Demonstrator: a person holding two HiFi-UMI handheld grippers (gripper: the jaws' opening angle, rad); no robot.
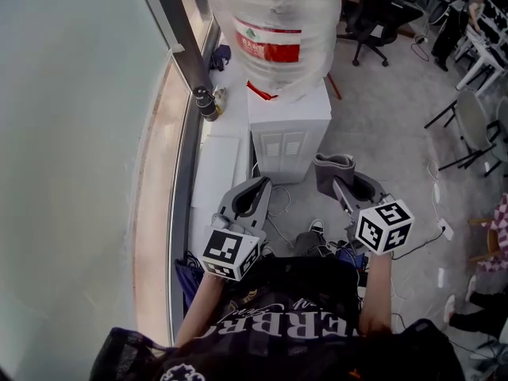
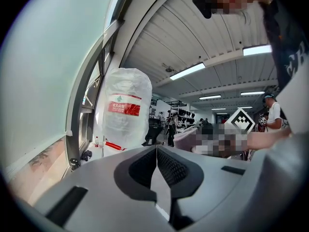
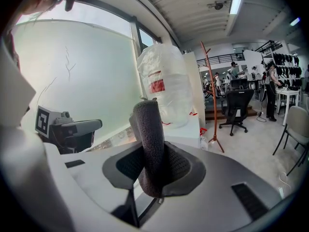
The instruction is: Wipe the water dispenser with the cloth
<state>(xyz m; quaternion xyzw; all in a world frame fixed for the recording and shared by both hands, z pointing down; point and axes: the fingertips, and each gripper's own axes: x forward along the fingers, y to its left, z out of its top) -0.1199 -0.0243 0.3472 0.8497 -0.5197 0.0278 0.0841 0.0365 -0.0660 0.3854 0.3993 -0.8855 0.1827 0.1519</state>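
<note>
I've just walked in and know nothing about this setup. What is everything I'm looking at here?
white box-shaped water dispenser: one, white, on the floor by the window ledge
large clear plastic water bottle: one, clear with a red label, on top of the dispenser
folded dark grey cloth: one, dark grey, standing up between the right tool's jaws
frosted glass window: one, pale green, left of the dispenser
black wheeled office chair: one, black, beyond the dispenser
orange pole stand: one, orange, beside the dispenser
left tool: one, grey, jaws together, empty
right tool: one, grey, clamped on the cloth
</note>
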